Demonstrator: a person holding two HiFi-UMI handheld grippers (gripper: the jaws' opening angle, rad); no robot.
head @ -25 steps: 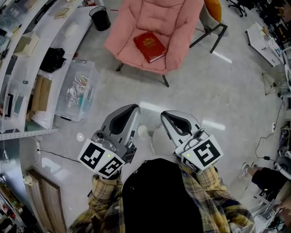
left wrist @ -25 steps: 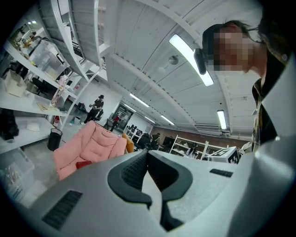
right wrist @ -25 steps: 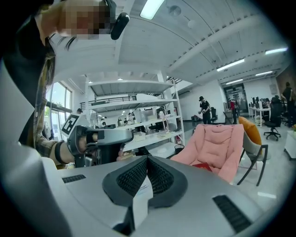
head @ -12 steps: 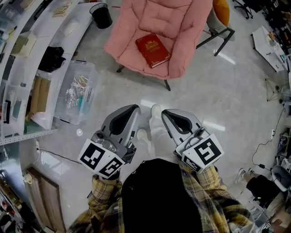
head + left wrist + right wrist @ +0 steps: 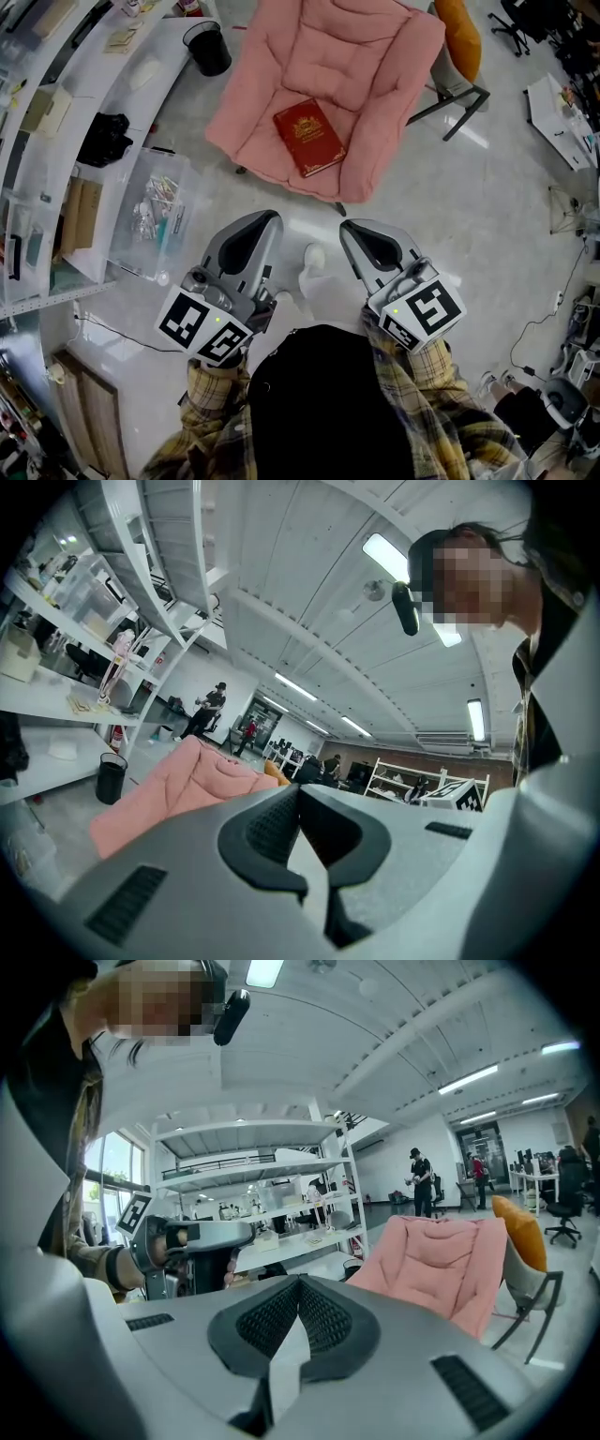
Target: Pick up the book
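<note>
Both claws have come nearer the pink armchair (image 5: 375, 56), which now sits lower in the head view. Left claw (image 5: 266, 217): pressed fully closed, nothing between its jaws. The red book (image 5: 309, 137) lies flat on the armchair's seat, well apart from both. Right claw (image 5: 352, 227): likewise closed and empty.

The head camera looks steeply down from above the person's shoulders, far enough off to take in the pink chair (image 5: 347, 56) at upper middle, with the left gripper (image 5: 259, 221) and right gripper (image 5: 362, 231) low in the frame. Each gripper's camera sits close behind its own jaws. The left one faces level, with the chair at lower left. The right one has the chair at right and the shelves (image 5: 253, 1180) at centre. All three views share the chair.
</note>
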